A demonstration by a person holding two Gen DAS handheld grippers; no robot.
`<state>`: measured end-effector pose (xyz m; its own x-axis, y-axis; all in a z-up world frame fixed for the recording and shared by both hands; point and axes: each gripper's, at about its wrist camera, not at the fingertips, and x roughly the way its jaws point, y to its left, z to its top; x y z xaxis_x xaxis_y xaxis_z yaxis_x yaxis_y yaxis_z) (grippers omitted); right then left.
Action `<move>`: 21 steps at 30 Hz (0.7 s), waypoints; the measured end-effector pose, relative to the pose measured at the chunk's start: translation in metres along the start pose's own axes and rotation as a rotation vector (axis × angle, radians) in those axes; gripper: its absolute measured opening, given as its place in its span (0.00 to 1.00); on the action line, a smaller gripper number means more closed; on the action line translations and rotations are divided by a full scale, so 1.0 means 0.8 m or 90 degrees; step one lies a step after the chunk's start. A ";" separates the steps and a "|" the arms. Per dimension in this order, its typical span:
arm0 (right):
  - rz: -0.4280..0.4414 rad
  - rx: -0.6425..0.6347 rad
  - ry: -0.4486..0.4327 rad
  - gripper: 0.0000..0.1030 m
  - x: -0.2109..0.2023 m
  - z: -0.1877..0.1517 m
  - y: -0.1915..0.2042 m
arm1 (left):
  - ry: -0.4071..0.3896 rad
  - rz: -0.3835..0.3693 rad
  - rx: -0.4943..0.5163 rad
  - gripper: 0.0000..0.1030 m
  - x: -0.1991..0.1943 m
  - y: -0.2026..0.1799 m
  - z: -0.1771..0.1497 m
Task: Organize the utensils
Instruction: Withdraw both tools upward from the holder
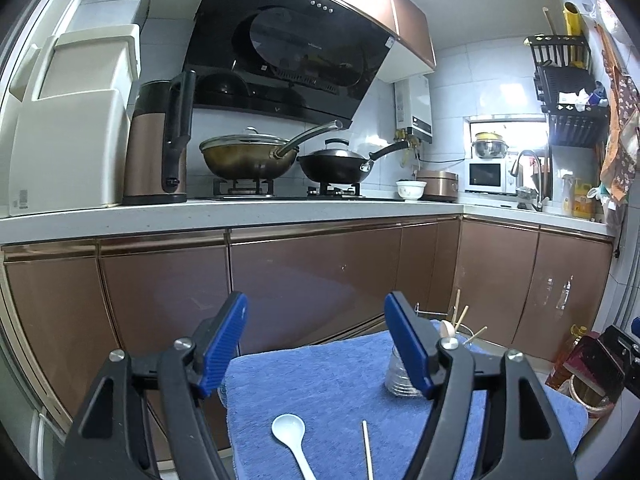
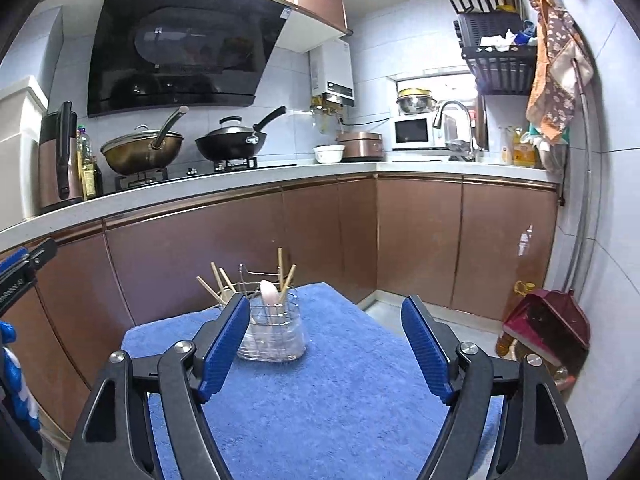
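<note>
Left wrist view: the left gripper (image 1: 316,344) hangs over the near part of the blue towel (image 1: 320,384), jaws spread wide with nothing between them. Just below it lie a white spoon (image 1: 290,436) and one chopstick (image 1: 367,450), side by side but apart, flat on the cloth. These look like the leftovers waiting to be sorted, and the open jaws suit a pick-up of either. At the far right of the towel, half hidden behind the right blue finger, stands the caddy (image 1: 398,376), a few sticks poking out of its top. The right gripper's black frame peeks in at the far right edge.

Right wrist view: the right gripper (image 2: 326,344) is open too and empty, pointing at the caddy (image 2: 274,332) from close by. The caddy is a wire rack in a clear base, standing on the far left part of the towel (image 2: 352,392). In it stand chopsticks (image 2: 282,276), leaning every which way, and a pale spoon (image 2: 269,292), bowl up. Upright storage keeps handles reachable. By my reckoning the job is well along: only the two loose pieces remain.
</note>
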<state>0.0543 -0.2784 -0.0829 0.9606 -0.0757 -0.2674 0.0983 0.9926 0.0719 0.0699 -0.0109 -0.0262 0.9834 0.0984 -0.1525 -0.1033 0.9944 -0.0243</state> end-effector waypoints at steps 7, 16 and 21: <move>-0.003 0.030 -0.020 0.97 -0.024 -0.007 -0.016 | -0.014 -0.002 0.009 0.67 -0.018 0.005 -0.002; -0.010 0.042 -0.047 1.00 -0.048 -0.010 -0.031 | -0.020 -0.021 0.005 0.67 -0.037 0.009 -0.005; -0.016 0.043 -0.079 1.00 -0.061 -0.011 -0.033 | -0.024 -0.018 0.008 0.67 -0.043 0.014 -0.005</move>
<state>0.0028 -0.3004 -0.0804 0.9822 -0.1152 -0.1486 0.1353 0.9818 0.1330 0.0339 -0.0032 -0.0255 0.9910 0.0710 -0.1138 -0.0733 0.9972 -0.0162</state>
